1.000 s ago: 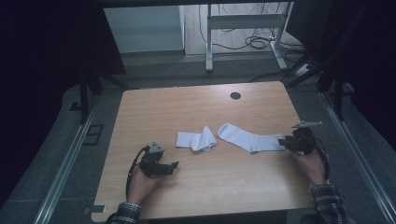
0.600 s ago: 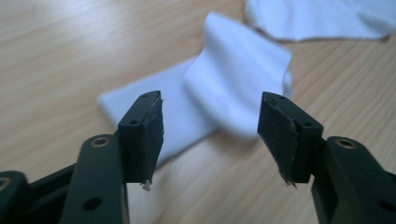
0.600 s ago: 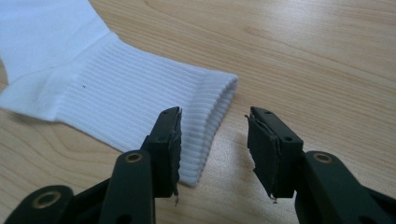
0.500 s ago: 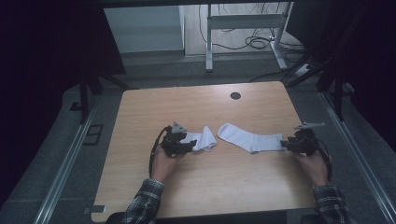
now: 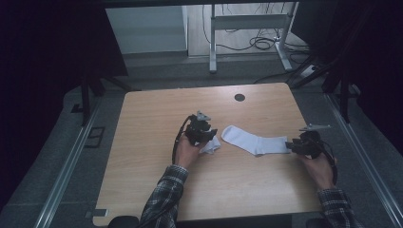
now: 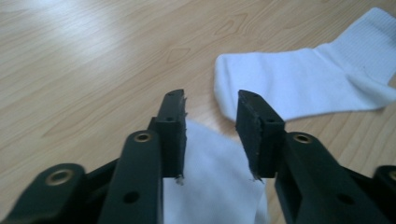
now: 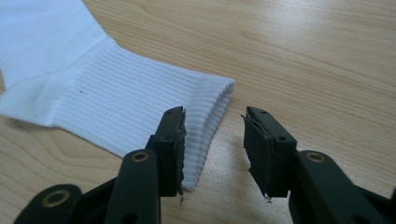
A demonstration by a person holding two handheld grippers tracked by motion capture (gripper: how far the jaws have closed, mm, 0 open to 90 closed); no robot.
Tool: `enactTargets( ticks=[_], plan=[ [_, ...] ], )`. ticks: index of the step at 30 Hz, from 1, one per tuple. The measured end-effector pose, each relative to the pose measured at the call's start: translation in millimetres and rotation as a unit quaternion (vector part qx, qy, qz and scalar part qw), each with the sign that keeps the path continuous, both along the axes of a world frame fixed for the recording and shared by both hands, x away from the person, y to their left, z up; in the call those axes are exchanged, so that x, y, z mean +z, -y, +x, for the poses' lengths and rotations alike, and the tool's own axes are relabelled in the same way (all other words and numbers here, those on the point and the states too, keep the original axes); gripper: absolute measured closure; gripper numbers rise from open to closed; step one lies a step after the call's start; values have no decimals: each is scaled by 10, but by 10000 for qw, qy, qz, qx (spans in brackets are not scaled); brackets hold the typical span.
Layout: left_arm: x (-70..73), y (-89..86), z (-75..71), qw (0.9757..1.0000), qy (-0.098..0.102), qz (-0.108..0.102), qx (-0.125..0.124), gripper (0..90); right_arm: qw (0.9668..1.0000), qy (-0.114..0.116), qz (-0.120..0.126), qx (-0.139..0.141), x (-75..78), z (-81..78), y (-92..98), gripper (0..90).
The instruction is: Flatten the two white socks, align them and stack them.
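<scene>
A: Socks, two, white, on the wooden table (image 5: 142, 190). Nearest us, the left gripper (image 5: 205, 136) is over the folded sock (image 5: 211, 145), just left of the table's middle. A second ago that hand sat nearer the front-left corner, clear of any cloth.

B: Jaws?

A: They have just been closing. In the left gripper view the folded sock (image 6: 210, 186) lies between the pads, yet a gap shows on both sides, so not pinched yet. I judge a grasp is about to land.

B: And the right?

A: The right gripper (image 5: 295, 145) sits toward the right edge at the cuff of the long sock (image 5: 254, 141). Its view shows the ribbed cuff (image 7: 205, 121) against one pad and bare wood before the other: jaws part-open, nothing clamped. No shift from the earlier frames.

B: The long sock itself?

A: Flat, toe toward the middle, cuff toward the right edge, close to the folded one but apart. Beyond both, toward the far edge, a dark round hole (image 5: 240, 97).
</scene>
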State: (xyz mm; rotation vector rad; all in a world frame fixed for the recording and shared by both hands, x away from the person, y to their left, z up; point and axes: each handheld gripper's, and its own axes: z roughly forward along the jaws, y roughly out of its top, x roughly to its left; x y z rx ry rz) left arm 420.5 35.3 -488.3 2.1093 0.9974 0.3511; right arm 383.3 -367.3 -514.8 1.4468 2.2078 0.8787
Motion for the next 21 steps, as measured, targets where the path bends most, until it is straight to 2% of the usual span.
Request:
enactTargets(
  ticks=[1, 5, 11, 14, 21],
  plan=[
    [0, 0, 0, 10000, 0, 0, 0, 663, 10000, 0, 0, 0, 0, 0, 0, 589],
    [-52, 203, 95, 9997, -16, 217, -65, 706, 10000, 28, -19, 4, -6, 6, 22, 639],
    [-138, 346, 175, 9994, -72, 326, -104, 712, 10000, 1, 17, -1, -18, 14, 31, 661],
    [-217, 439, 221, 9988, -115, 471, -102, 693, 10000, 29, 46, 37, -21, 21, 25, 643],
    [-311, 482, 271, 9981, -182, 589, -23, 645, 10000, 45, -35, 32, -60, 42, 18, 576]
  ],
)
